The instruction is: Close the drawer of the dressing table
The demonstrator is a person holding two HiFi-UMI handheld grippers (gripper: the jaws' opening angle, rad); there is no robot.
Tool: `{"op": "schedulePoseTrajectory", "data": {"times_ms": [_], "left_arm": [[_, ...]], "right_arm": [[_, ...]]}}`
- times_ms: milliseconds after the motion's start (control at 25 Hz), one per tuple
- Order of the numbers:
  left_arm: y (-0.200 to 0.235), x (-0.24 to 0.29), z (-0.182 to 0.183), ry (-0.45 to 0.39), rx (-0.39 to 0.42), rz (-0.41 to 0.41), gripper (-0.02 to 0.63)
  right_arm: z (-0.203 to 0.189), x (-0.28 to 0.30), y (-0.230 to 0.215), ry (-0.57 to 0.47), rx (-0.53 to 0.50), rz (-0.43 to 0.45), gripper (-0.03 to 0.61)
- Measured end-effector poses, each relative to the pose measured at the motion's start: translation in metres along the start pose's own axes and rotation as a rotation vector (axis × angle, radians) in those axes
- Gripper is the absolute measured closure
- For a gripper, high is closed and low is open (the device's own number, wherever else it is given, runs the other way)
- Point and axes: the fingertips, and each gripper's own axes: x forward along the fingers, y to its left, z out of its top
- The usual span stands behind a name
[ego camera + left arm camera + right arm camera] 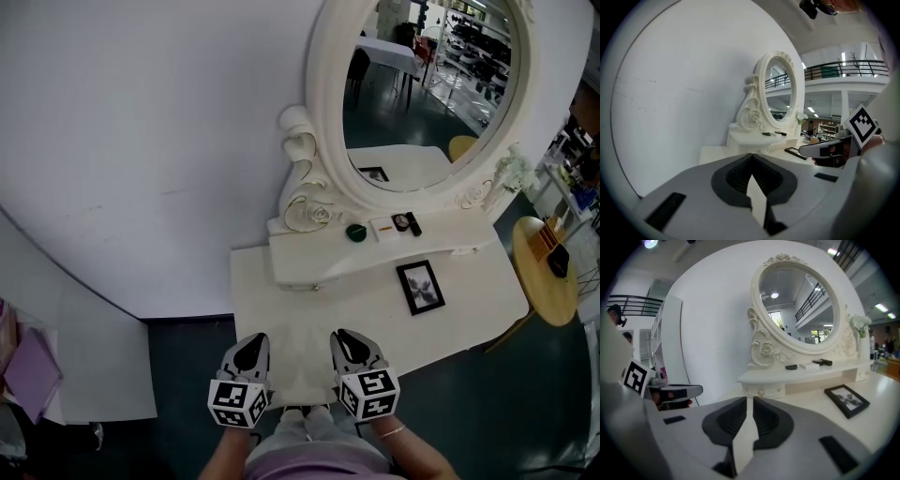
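Noted left gripper (752, 157) with its pads pressed together at the tips, empty. Noted right gripper (749, 399) narrowed to a thin slit, pads not quite meeting, also empty. Found both touching nothing, hovering side by side and apart over the near edge of the dressing table (309, 314). Aimed toward the wall, tipped slightly down, roughly parallel. Saw black-and-white square patterns on the marker cube at the rear of each. Held by two forearms at the bottom of the head view, thin bracelet (392, 431) on the right wrist.

Located the drawer (761, 391) well beyond the tips, under the left end of the raised shelf (441, 246), small knob at its centre. Could not tell whether fully pushed in.

Logged on the shelf a dark green round item (355, 232) and a white box (382, 227) beside small black pieces, print too small to read. Logged a black picture frame (420, 287) lying on the tabletop, right of the right gripper's line. Also an oval mirror (427, 89) in a carved white surround above, and a round wooden side table (548, 281) off the right end.
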Motion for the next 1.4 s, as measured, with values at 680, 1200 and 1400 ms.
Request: {"op": "schedulePoseTrajectory", "data": {"times_ms": [680,1200,1400], "left_arm": [[-0.011,-0.016,0.003,-0.011,0.027,-0.021,0.614],[-0.01,-0.026,-0.001,0.0,0.036,-0.023,0.614],[-0.01,-0.029,-0.001,0.0,0.036,-0.022,0.614]], "right_arm": [[-0.001,-0.031,0.0,-0.049,0.007,-0.03,0.575],[-0.002,-0.037,0.01,-0.054,-0.002,-0.019,0.575],[-0.002,-0.039,0.01,-0.058,-0.004,-0.027,0.575]]}}
